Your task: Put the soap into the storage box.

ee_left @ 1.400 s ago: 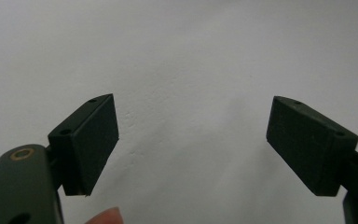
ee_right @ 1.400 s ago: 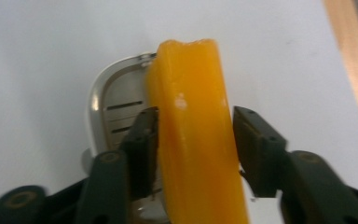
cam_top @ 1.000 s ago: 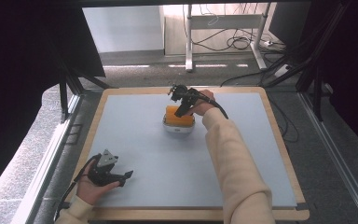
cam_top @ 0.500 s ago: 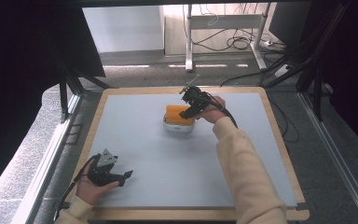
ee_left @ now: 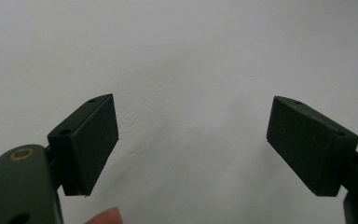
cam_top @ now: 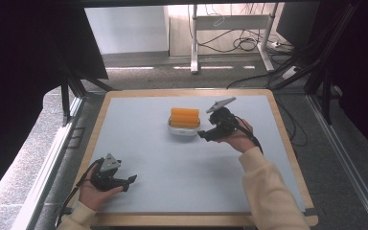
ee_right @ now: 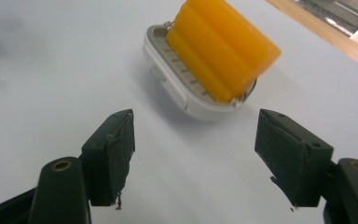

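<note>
An orange ribbed block (cam_top: pixel 184 117) (ee_right: pixel 223 46) lies on a small white holder (cam_top: pixel 182 130) (ee_right: pixel 177 88) in the far middle of the pale blue mat (cam_top: pixel 196 177). My right gripper (cam_top: pixel 203 135) (ee_right: pixel 193 158) hovers just right of the holder and points at it, apart from it. Its jaws have just been opening and stand open with nothing between them. My left gripper (cam_top: pixel 129 181) (ee_left: pixel 191 144) rests at the near left of the mat, open over bare surface. A fingertip (ee_left: pixel 105 217) shows at the bottom of the left gripper view.
A wooden rim (cam_top: pixel 287 143) frames the mat. Black frame posts (cam_top: pixel 67 96) stand at the table's left and right. Beyond the far edge, cables (cam_top: pixel 244 45) lie on the floor by a metal stand (cam_top: pixel 194 38).
My right gripper has drawn away from the orange block, to the right and toward the person, leaving the block on the holder. The left gripper has stayed put.
</note>
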